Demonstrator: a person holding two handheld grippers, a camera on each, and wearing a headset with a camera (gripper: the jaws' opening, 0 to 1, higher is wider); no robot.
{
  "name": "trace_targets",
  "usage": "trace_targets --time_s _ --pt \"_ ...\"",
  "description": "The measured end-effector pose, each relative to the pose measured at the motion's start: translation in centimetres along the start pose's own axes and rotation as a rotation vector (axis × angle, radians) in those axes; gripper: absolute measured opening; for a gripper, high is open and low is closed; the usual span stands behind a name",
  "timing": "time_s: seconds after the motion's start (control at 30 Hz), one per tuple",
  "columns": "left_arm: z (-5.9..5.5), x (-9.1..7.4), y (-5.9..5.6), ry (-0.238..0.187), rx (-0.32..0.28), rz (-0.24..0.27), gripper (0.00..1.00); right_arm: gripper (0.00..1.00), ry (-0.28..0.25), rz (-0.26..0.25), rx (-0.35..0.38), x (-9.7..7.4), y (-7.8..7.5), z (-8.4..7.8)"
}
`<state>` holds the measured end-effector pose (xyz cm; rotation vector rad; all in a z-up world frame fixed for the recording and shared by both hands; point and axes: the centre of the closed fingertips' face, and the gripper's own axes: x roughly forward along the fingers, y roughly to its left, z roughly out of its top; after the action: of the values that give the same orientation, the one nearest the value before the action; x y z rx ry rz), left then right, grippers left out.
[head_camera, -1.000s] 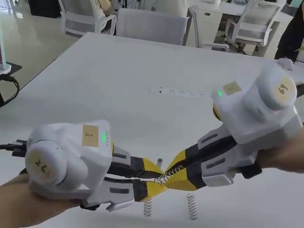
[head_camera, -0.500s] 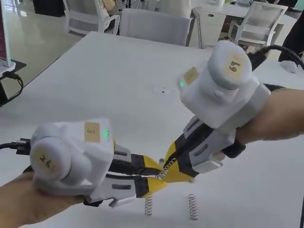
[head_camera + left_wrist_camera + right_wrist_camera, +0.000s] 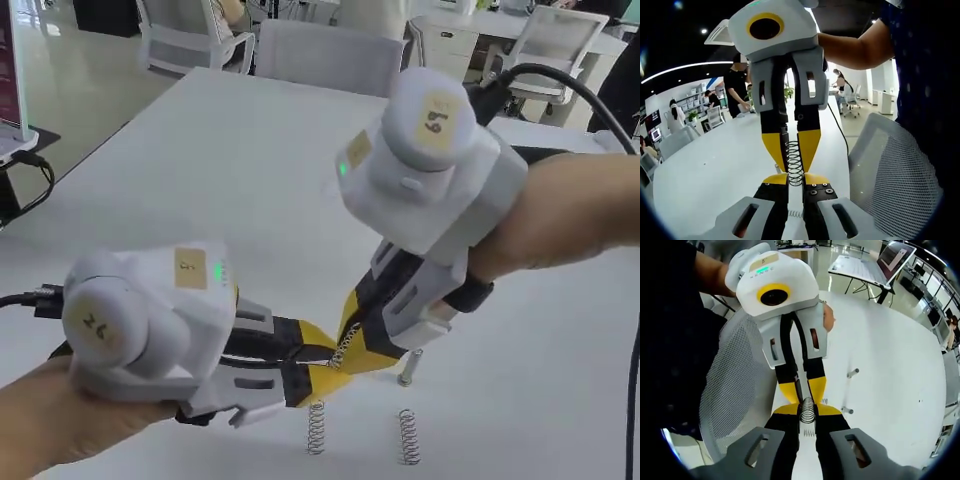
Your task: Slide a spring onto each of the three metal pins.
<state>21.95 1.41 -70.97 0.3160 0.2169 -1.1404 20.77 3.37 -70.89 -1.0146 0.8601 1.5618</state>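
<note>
Okay, right gripper (image 3: 807,411) pinches the spring (image 3: 343,348) across its coils, left gripper (image 3: 796,179) is clamped on a thin metal pin (image 3: 797,385), tips nose to nose above the table (image 3: 200,180). Spring's light and squashy, likely to buckle or ping away; I'd grip mid-coil, gently.

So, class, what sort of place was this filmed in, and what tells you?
Probably an open-plan office or lab: a large white table, a mesh-backed office chair beside it, and another desk carrying an open laptop.
</note>
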Motion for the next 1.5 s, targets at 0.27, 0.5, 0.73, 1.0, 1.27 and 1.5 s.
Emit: trace_targets --time_s 0.27,0.5,0.73,1.0,1.27,1.5 --pt "-0.3 -0.3 0.1 0.004 -0.017 0.007 0.03 0.08 -0.001 0.003 -0.006 0.3 0.1 0.4" --pt "-0.7 -0.9 0.4 0.01 -0.046 0.021 0.05 0.08 -0.015 0.012 -0.011 0.6 0.1 1.0" --pt "-1.8 -1.5 0.8 0.019 -0.103 0.038 0.14 0.08 -0.035 0.024 -0.015 0.8 0.0 1.9" --pt "-3.1 -3.1 1.3 0.024 -0.172 0.069 0.26 0.08 -0.028 0.014 -0.011 0.8 -1.1 1.9" --pt "-4.6 -4.8 1.6 0.048 -0.224 0.101 0.49 0.08 -0.032 -0.005 -0.007 0.9 -2.5 2.7" --pt "-6.6 -6.5 2.7 0.082 -0.221 0.172 0.66 0.08 -0.027 -0.03 -0.007 1.3 -3.7 3.2"
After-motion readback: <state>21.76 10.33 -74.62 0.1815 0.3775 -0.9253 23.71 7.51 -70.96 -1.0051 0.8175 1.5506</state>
